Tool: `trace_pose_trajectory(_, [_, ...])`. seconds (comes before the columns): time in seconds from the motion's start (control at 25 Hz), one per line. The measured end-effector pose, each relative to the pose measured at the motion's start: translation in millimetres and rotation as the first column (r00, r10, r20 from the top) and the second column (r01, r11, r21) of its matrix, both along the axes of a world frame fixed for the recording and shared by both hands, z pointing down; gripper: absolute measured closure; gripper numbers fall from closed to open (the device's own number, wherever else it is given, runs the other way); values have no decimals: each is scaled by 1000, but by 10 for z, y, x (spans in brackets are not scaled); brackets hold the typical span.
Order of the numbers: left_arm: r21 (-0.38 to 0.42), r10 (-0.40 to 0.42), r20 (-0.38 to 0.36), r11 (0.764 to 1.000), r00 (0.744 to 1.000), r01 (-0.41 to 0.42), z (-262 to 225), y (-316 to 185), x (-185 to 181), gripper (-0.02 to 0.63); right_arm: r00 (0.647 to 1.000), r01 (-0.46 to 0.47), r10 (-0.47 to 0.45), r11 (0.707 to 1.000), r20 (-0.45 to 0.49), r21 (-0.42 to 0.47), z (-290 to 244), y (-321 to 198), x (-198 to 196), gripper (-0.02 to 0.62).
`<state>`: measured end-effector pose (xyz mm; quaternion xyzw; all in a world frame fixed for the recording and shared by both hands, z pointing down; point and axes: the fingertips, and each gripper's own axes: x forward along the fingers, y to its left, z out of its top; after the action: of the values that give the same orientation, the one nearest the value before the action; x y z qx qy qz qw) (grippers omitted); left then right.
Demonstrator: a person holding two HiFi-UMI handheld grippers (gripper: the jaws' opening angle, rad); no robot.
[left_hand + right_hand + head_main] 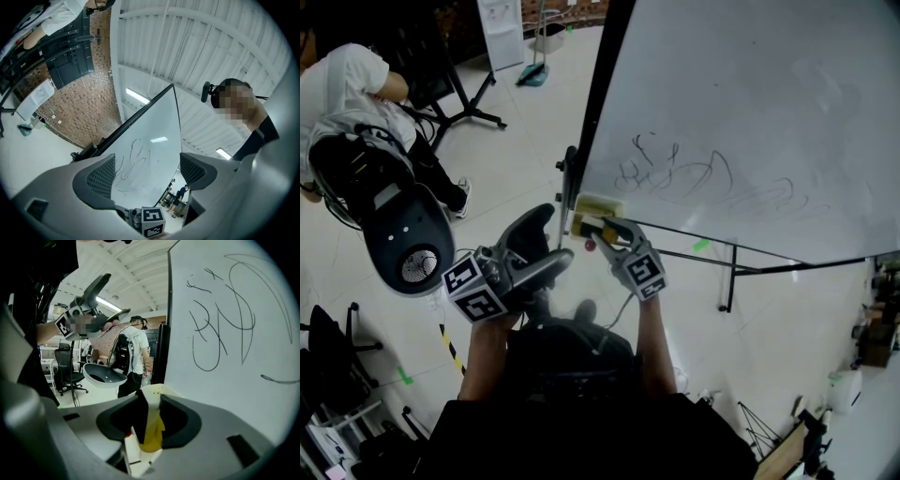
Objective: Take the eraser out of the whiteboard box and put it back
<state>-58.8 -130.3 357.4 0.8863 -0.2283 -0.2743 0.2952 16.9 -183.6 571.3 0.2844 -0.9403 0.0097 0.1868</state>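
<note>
Jaws of the right tool (151, 401) press from both sides on the white and yellow block eraser (152, 430), whose white, black-speckled end sticks out past the tips while the yellow part sits lower between the 2 dark pads. In the head view this right tool (607, 226) holds the eraser up at the lower left corner of the large white whiteboard (750, 103), close to its dark frame edge. A pale yellowish block shape (598, 204) shows just beyond the jaw tips there; whether it is the box or the eraser's own end, I cannot tell. Dark marker scribbles (675, 173) cross the board above and to the right of the tool.

The left tool (555, 236) is raised beside the right one, apart from the board, its 2 jaws spread wide with nothing between them; its own view looks through the gap at the tilted whiteboard and the ceiling.

On the pale tiled floor (516, 150) behind stand a person in a white shirt (342, 84) and a white bowl-shaped shell with a dark inside (403, 234).
</note>
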Motion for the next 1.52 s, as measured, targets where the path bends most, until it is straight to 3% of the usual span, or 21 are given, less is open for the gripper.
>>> trace_pose_trajectory(0.44, [3, 10, 8, 1000, 1000, -10, 7, 26, 42, 178, 999, -40, 41, 999, 21, -24, -52, -30, 47, 368])
trace_pose_trajectory(0.64, [7, 16, 9, 1000, 1000, -17, -2, 41, 89, 178, 986, -69, 76, 996, 150, -50, -317, -51, 145, 368])
trace_pose_trajectory(0.84, [7, 22, 15, 1000, 1000, -22, -17, 60, 140, 178, 935, -61, 90, 994, 344, -92, -633, -45, 287, 371])
trace_pose_trajectory(1.0, [5, 23, 25, 1000, 999, -23, -13, 84, 184, 178, 851, -33, 96, 991, 517, -129, -973, -7, 423, 385])
trace_pose_trajectory(1.2, [2, 19, 36, 1000, 999, -19, -40, 111, 254, 178, 689, 39, 81, 988, 720, -148, -1430, 71, 613, 417])
trace_pose_trajectory(1.4, [8, 15, 52, 1000, 999, -15, -49, 135, 317, 178, 522, 86, 79, 986, 849, -145, -1796, 135, 839, 445])
trace_pose_trajectory(1.52, [4, 14, 58, 1000, 998, -14, -63, 165, 377, 178, 440, 109, 67, 986, 895, -127, -1972, 204, 978, 453])
